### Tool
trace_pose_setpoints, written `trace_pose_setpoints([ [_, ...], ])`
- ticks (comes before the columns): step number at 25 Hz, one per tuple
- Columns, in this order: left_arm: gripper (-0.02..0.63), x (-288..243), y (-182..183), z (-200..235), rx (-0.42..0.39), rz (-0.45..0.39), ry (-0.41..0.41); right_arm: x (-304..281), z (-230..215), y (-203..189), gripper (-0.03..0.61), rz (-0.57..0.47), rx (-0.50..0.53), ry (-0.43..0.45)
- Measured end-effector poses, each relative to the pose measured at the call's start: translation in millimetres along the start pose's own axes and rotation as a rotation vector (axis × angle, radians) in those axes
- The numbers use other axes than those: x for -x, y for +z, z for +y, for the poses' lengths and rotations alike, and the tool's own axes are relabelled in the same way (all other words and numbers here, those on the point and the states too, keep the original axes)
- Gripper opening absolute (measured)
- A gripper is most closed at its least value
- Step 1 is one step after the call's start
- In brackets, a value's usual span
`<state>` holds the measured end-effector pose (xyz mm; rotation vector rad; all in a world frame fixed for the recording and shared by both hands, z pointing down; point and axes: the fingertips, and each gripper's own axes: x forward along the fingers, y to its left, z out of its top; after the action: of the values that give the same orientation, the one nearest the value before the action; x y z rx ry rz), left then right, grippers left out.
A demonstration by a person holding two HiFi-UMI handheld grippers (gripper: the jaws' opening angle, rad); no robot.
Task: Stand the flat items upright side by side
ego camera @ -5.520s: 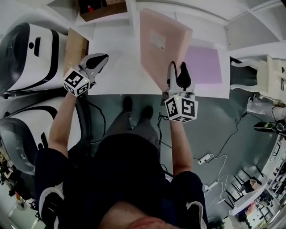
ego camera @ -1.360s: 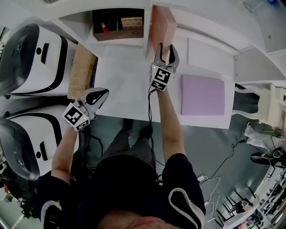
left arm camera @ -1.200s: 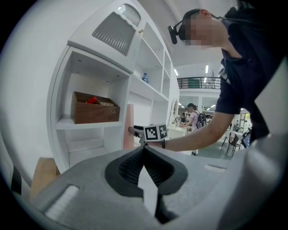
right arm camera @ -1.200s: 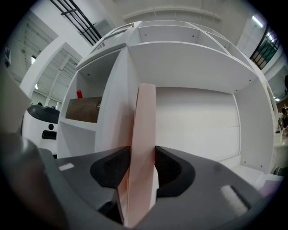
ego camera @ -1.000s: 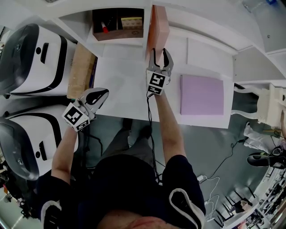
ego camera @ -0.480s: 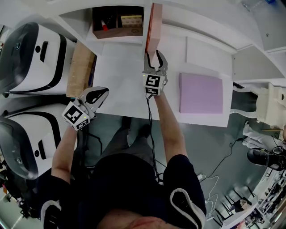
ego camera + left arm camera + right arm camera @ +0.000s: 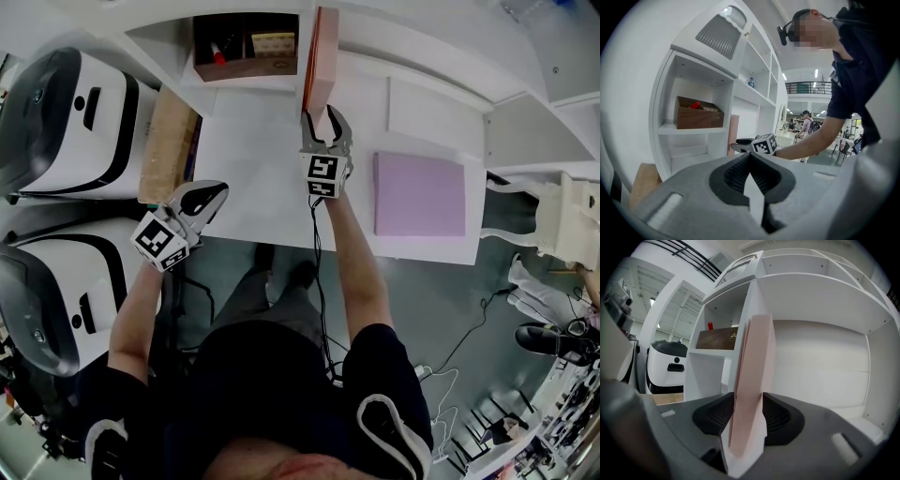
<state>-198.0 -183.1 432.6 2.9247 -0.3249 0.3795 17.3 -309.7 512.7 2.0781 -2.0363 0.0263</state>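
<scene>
A flat pink box (image 7: 322,56) stands upright on edge at the back of the white desk (image 7: 253,159), beside a shelf divider. My right gripper (image 7: 324,120) has the box's near end between its jaws, which are opening; in the right gripper view the pads still lie against both faces of the pink box (image 7: 752,380). A flat purple item (image 7: 420,194) lies on the desk to the right. My left gripper (image 7: 202,199) hangs shut and empty off the desk's front left corner. The left gripper view shows the pink box (image 7: 733,134) from the side.
A wooden box (image 7: 246,45) with small items sits in the shelf compartment left of the pink box. A brown board (image 7: 169,131) lies at the desk's left edge. Two large white machines (image 7: 56,112) stand to the left. The shelf bay (image 7: 820,366) right of the box is white-walled.
My right gripper has carried the pink box from the desk's front to the back and turned it upright against the divider. In the last second it shifted slightly left. The left gripper stayed put.
</scene>
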Motion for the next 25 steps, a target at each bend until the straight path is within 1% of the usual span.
trace_pose_setpoints([
  [7, 0.002, -2, 5, -6, -0.003, -0.008, 0.000, 7, -4, 6, 0.193, -0.004, 0.004, 0.004],
  [13, 0.002, -3, 9, -7, -0.006, -0.018, 0.004, 16, -4, 9, 0.195, -0.011, -0.014, 0.013],
  [19, 0.002, -5, 18, -10, -0.010, -0.035, 0.006, 36, -5, 21, 0.196, -0.026, -0.050, 0.027],
  [25, 0.002, -8, 27, -15, -0.004, -0.066, 0.011, 63, -10, 23, 0.199, -0.009, -0.098, 0.033],
])
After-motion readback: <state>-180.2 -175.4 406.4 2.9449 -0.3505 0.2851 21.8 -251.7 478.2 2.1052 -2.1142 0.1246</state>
